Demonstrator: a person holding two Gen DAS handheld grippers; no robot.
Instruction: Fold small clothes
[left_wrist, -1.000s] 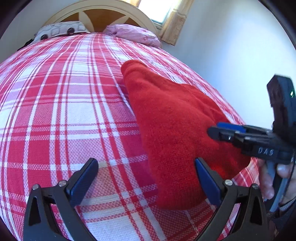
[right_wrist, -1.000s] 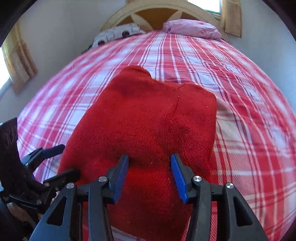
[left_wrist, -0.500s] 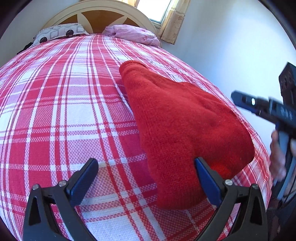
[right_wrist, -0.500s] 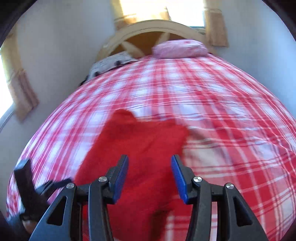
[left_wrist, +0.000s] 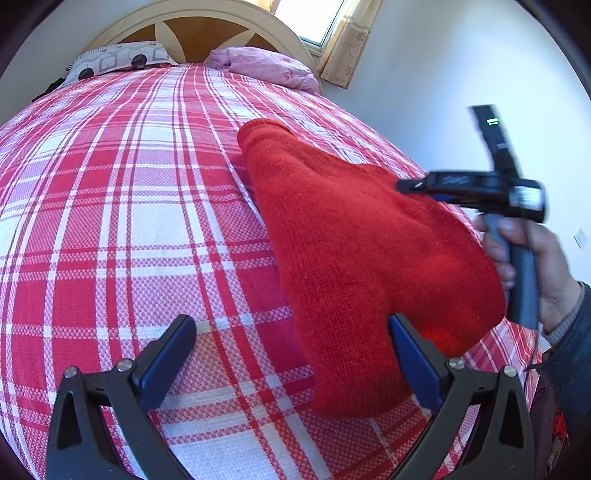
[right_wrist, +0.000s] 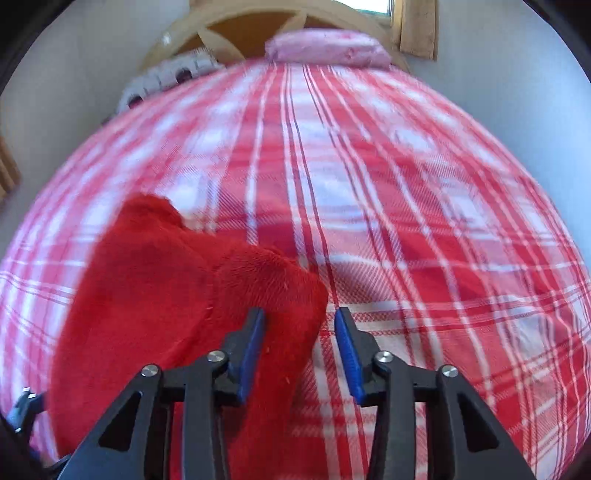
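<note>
right gripper (right_wrist: 300, 347) jaws just narrowed, nothing pinched, hovering over the right edge of the red knit garment (right_wrist: 155, 295) on the plaid bed (right_wrist: 424, 221).

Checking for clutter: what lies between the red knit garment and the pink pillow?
Only bare plaid bedspread between red knit garment and pink pillow, seen in the left wrist view.

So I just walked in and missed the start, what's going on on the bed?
A person is folding a red knit garment on a red plaid bedspread, with a hand-held gripper in each hand. The left hand-held gripper hangs wide open at the garment's near end, holding nothing. The right hand-held gripper is over the garment's edge; its jaws have just been closing but are apart, with the red cloth's edge between them and not yet pinched.
</note>
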